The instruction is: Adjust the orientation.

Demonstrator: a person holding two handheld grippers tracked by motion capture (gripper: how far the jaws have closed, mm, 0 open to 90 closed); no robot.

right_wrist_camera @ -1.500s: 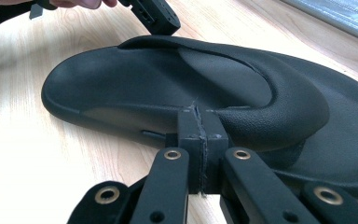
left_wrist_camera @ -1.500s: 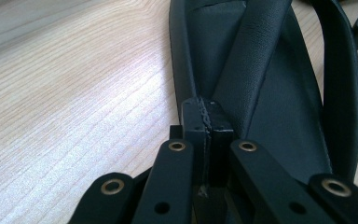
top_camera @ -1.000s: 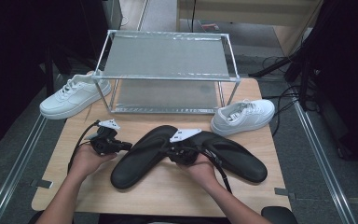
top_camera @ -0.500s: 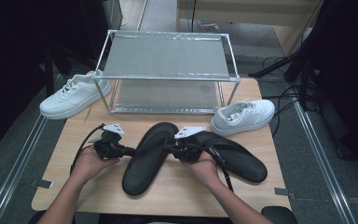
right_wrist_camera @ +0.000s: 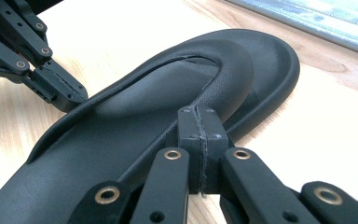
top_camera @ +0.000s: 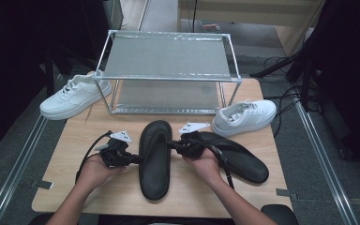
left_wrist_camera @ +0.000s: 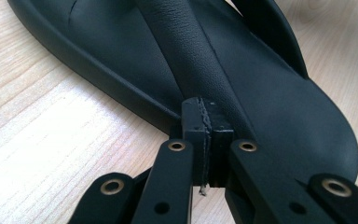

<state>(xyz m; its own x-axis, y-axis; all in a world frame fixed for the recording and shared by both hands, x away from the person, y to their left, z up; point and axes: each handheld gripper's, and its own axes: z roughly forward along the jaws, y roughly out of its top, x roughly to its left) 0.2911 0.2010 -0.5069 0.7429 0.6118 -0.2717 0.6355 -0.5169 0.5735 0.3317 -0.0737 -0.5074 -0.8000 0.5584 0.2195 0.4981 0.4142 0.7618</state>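
The left gripper (top_camera: 133, 159) and the right gripper (top_camera: 172, 145) sit on either side of a black sandal (top_camera: 154, 157) that lies lengthwise on the wooden surface (top_camera: 75, 140), toe pointing away from the person. In the left gripper view, the fingers are pressed together against the sandal's rim and strap; whether they pinch it cannot be told. The right gripper's fingers are together at the strap's other side. A second black sandal (top_camera: 241, 157) lies just right. Farther off stand a white sneaker (top_camera: 243, 117), a metal rack (top_camera: 168, 70), and another white sneaker (top_camera: 75, 96).
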